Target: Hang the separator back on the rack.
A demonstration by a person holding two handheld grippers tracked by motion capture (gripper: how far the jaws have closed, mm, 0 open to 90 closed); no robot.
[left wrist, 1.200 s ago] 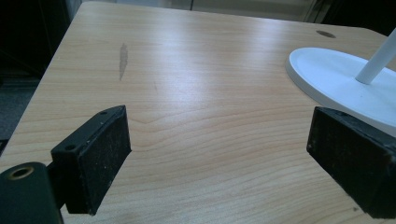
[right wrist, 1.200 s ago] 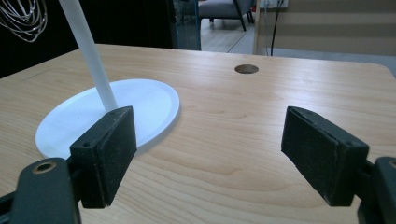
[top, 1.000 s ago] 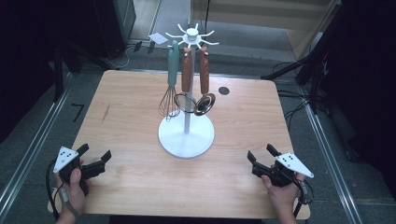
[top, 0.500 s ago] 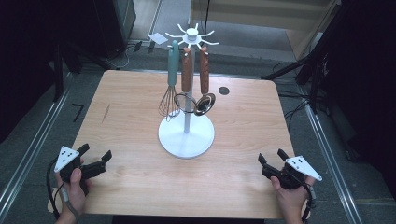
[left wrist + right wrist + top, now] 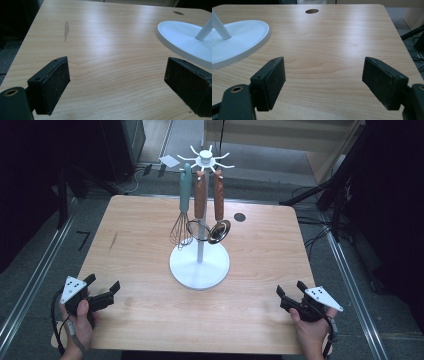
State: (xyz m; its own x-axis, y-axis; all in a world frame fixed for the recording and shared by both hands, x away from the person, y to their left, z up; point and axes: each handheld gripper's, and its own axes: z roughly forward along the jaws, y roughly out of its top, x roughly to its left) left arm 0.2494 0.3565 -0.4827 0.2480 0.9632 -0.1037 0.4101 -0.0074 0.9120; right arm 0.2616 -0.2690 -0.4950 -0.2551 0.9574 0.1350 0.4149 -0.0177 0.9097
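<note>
A white utensil stand (image 5: 199, 265) rises from a round base at the table's middle. From its top hooks hang a teal-handled whisk (image 5: 184, 210) and two wooden-handled utensils: a ring-shaped strainer (image 5: 198, 227) and a metal ladle (image 5: 219, 231). My left gripper (image 5: 103, 282) rests near the front left corner, open and holding nothing. My right gripper (image 5: 290, 288) sits near the front right edge, also open with nothing in it. The left gripper view has the jaws (image 5: 117, 80) wide apart over bare wood, with the stand base (image 5: 182, 35) to the right. The right gripper view has the base (image 5: 239, 37) at the left.
The wooden table (image 5: 135, 240) has a dark cable hole (image 5: 240, 217) behind the stand and a grey smudge (image 5: 114, 241) at the left. Metal rails, cables and dark equipment surround the table on the floor.
My right gripper has drifted to the right and slightly toward the near edge, still open. The left gripper and the stand have not moved.
</note>
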